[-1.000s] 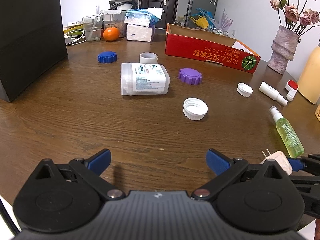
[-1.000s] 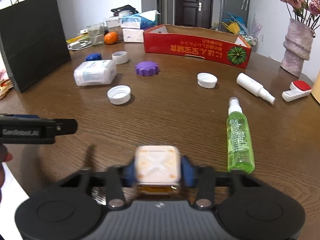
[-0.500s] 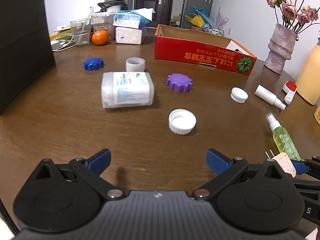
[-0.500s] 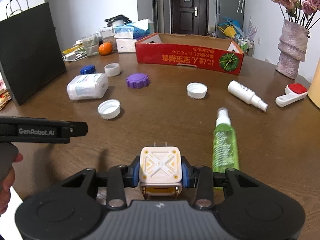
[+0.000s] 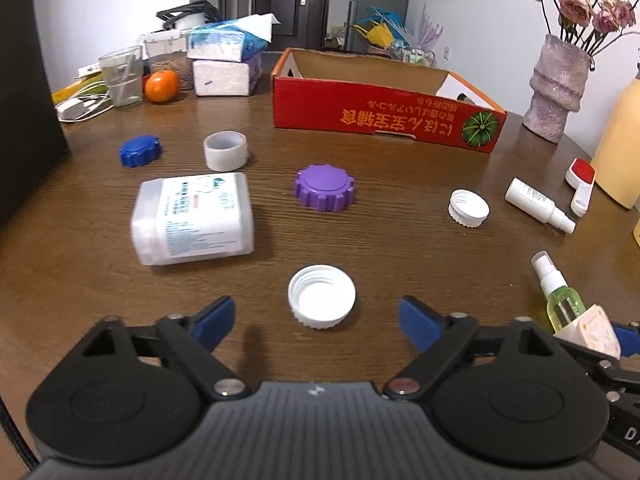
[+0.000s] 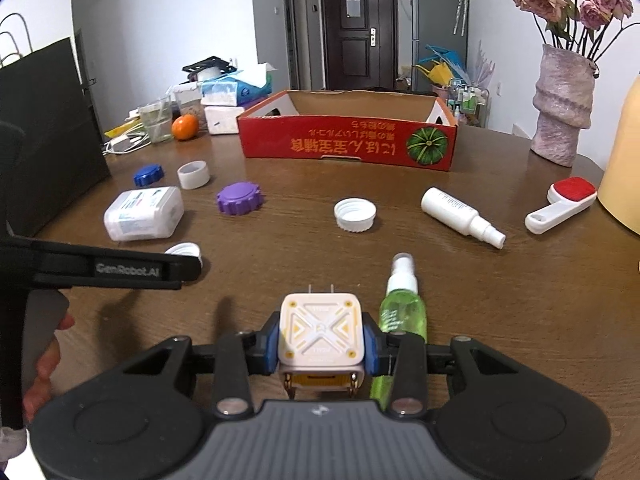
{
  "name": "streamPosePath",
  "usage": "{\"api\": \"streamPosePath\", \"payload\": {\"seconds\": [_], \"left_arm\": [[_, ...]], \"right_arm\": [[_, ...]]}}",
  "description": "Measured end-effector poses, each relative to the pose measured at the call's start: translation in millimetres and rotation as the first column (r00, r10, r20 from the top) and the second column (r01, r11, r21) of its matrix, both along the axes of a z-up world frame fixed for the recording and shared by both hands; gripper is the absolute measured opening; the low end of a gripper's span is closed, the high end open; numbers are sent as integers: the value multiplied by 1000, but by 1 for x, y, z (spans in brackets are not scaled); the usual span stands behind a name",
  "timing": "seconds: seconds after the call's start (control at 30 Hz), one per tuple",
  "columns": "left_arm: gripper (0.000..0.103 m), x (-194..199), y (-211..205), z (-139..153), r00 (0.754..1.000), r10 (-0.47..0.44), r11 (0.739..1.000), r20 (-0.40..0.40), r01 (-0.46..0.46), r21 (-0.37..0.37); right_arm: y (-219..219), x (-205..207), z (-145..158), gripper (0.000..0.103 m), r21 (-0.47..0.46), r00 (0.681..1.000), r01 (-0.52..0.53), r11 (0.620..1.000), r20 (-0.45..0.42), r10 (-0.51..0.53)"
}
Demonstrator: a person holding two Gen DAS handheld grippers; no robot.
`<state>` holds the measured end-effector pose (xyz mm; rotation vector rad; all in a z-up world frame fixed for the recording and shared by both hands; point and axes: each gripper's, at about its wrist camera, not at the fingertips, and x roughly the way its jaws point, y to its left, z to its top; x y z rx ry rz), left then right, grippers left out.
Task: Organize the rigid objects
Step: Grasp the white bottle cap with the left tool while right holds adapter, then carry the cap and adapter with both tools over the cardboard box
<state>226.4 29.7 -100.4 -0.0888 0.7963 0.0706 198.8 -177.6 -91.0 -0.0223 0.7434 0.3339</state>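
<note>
Item, right gripper (image 6: 322, 344): we are pinching a white plug adapter (image 6: 321, 330) between its jaws, holding it above the bench (image 6: 500, 300), beside a green spray bottle (image 6: 402, 312).

Item, left gripper (image 5: 316, 316): we are narrowing its jaws, still spread and touching nothing, with a white cap (image 5: 321, 295) lying upturned on the bench between them.

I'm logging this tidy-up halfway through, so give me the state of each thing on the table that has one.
Left gripper: jaws open, just been closing, near white cap ahead of them, untouched.
Right gripper: shut on charger plug.
Near white cap: open side up.
Far white cap: open side up.
Pill bottle: on its side.
Green spray bottle: lying down.
White spray bottle: lying down.
Red box: open-topped.
</note>
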Motion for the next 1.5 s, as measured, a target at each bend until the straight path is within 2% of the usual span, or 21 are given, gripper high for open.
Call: {"api": "streamPosePath", "payload": {"seconds": [0.17, 0.23, 0.27, 0.3, 0.5, 0.8, 1.07, 1.5], "left_arm": [[68, 11, -1, -7, 1000, -9, 1000, -26, 9, -6], [56, 14, -1, -9, 1000, -13, 1000, -28, 12, -10], [42, 15, -1, -11, 999, -18, 1000, -34, 18, -9], [41, 16, -2, -11, 999, -22, 1000, -33, 22, -3], [40, 17, -4, -7, 999, -42, 999, -15, 42, -12], [41, 25, -15, 18, 997, -65, 997, 49, 66, -30], [41, 44, -20, 47, 991, -36, 998, 129, 43, -48], [41, 92, -23, 78, 978, 18, 999, 208, -7, -53]], "right_arm": [[-4, 7, 2, 38, 4, 1000, 14, 1000, 4, -14], [-5, 10, 2, 38, 4, 1000, 17, 1000, 6, -17], [-5, 11, 2, 38, 4, 1000, 19, 1000, 6, -19], [-5, 12, 2, 38, 4, 1000, 20, 1000, 5, -20], [-9, 18, 3, 38, 7, 999, 34, 999, 2, -34], [-19, 35, 10, 38, 43, 997, 75, 996, 27, -76], [-28, 61, 28, 38, 96, 988, 121, 988, 82, -129], [-26, 116, 53, 38, 130, 977, 118, 985, 163, -138]]}}
